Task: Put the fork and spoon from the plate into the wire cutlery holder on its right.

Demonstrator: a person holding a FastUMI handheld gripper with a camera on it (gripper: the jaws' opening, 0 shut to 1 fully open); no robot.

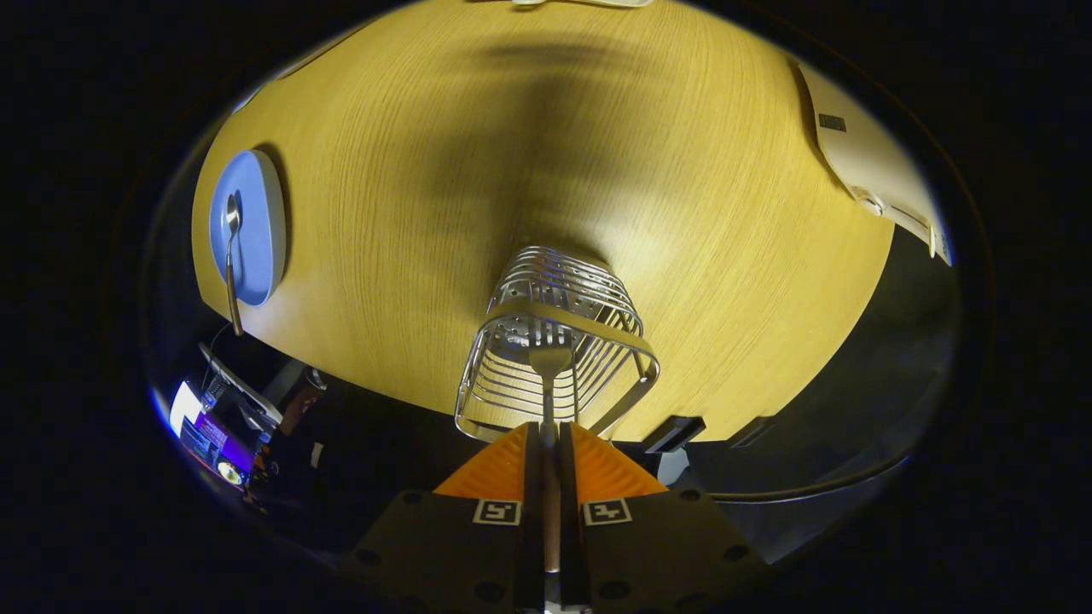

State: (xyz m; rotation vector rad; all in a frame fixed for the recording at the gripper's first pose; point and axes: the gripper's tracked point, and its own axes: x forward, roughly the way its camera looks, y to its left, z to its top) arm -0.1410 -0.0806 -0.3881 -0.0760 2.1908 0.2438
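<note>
— Where's the fork (550,362)?
— Pinched by its handle in the gripper (550,439), tines inside the wire cutlery holder (559,341), lower centre of frame.
— And the spoon (231,256)?
— On the blue plate (260,226), far left.

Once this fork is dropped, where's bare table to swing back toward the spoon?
Tongs are shut on the fork, over the holder. Bare wood runs between holder and plate, where the spoon lies. Crowded just at the holder.

The fork's (550,358) handle is partly hidden between the closed jaws. Its prongs are hard to tell apart inside the wire holder (559,341). The spoon's (231,256) handle end is lost in the dark past the table (682,213) edge.
</note>
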